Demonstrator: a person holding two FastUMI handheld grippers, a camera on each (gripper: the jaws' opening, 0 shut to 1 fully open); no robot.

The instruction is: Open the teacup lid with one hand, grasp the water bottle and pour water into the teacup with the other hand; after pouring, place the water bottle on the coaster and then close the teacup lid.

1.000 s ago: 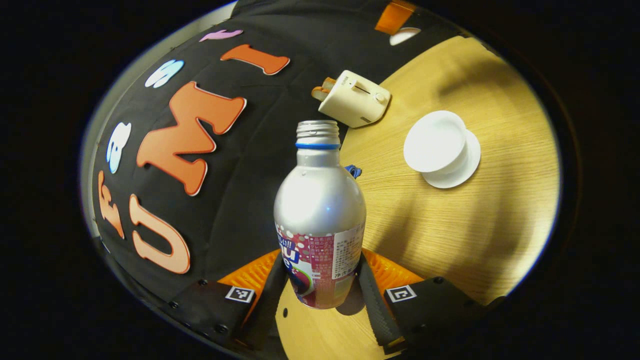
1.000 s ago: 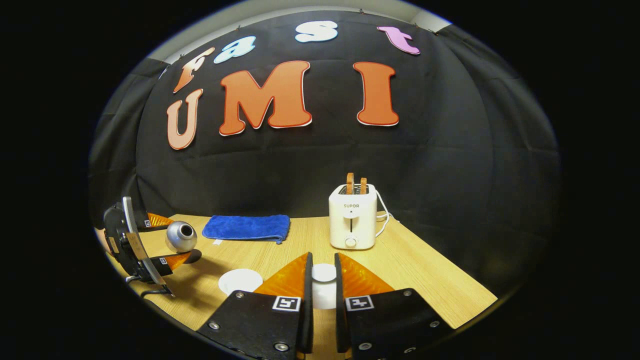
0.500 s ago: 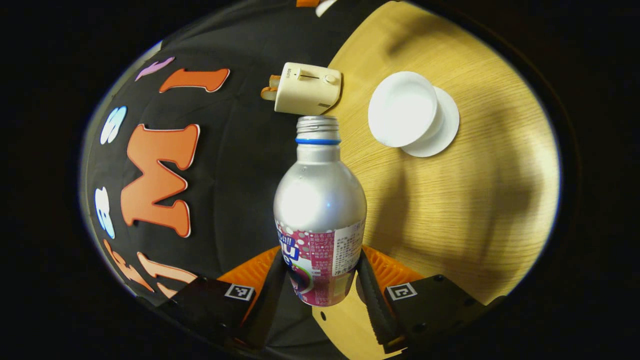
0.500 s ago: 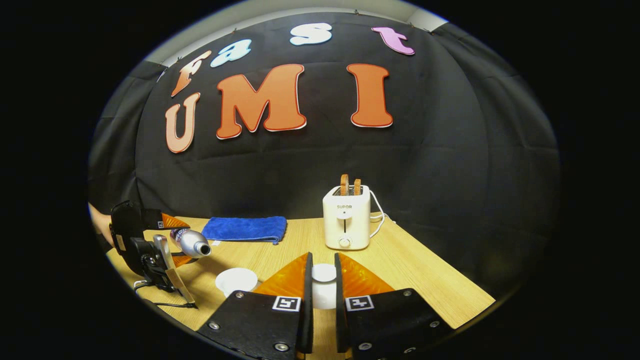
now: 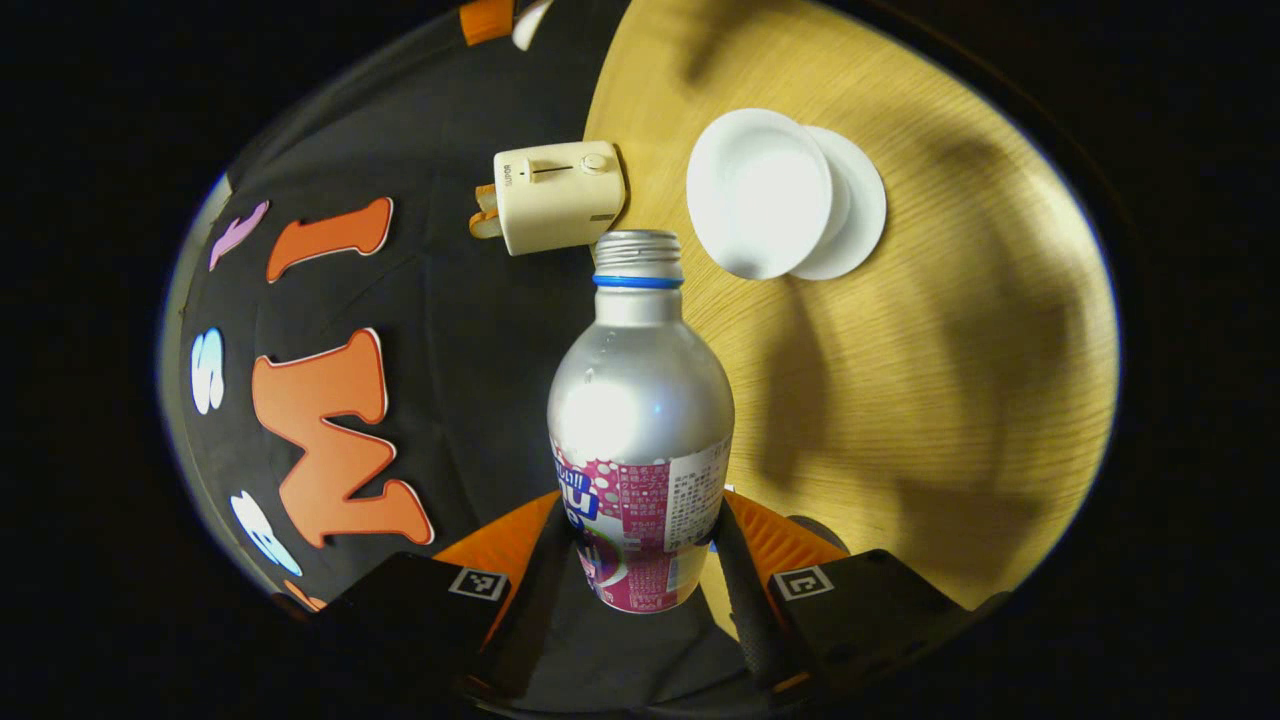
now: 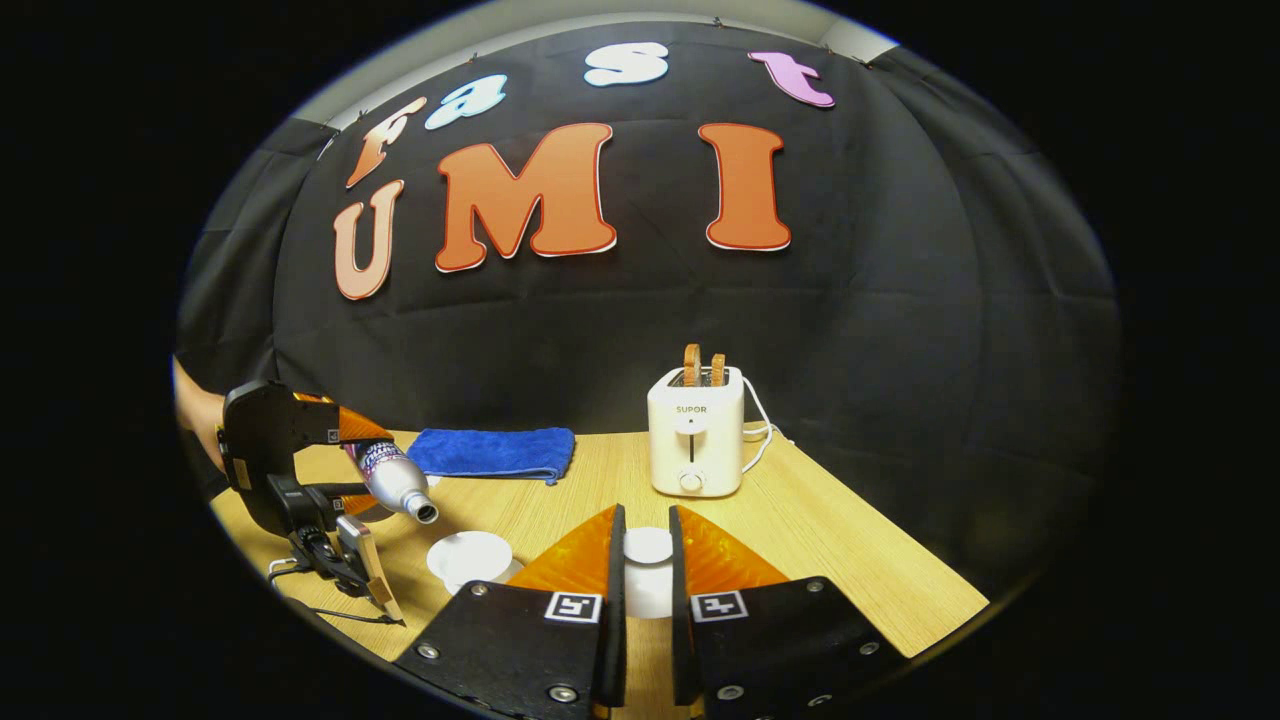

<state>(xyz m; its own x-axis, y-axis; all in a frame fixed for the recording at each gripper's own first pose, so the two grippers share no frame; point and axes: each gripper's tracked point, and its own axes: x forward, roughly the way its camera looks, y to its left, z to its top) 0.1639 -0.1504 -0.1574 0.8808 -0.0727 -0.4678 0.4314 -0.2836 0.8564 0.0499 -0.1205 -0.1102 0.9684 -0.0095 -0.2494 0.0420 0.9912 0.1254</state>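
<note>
Teacup (image 6: 470, 557) partly hidden behind right gripper (image 6: 646, 600) fingers.

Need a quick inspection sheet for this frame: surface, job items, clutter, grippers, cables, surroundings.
Surface: wooden table, no spill seen.
Job's things: water bottle uncapped, tilted mouth-down toward the open teacup on its saucer; teacup lid lifted off; coaster not identified.
Clutter: toaster with two slices; blue towel at the back.
Grippers: left gripper clamps the bottle; right gripper holds the lid.
Cables: toaster cord; thin black lead under the left gripper.
Surroundings: black cloth wall.
</note>
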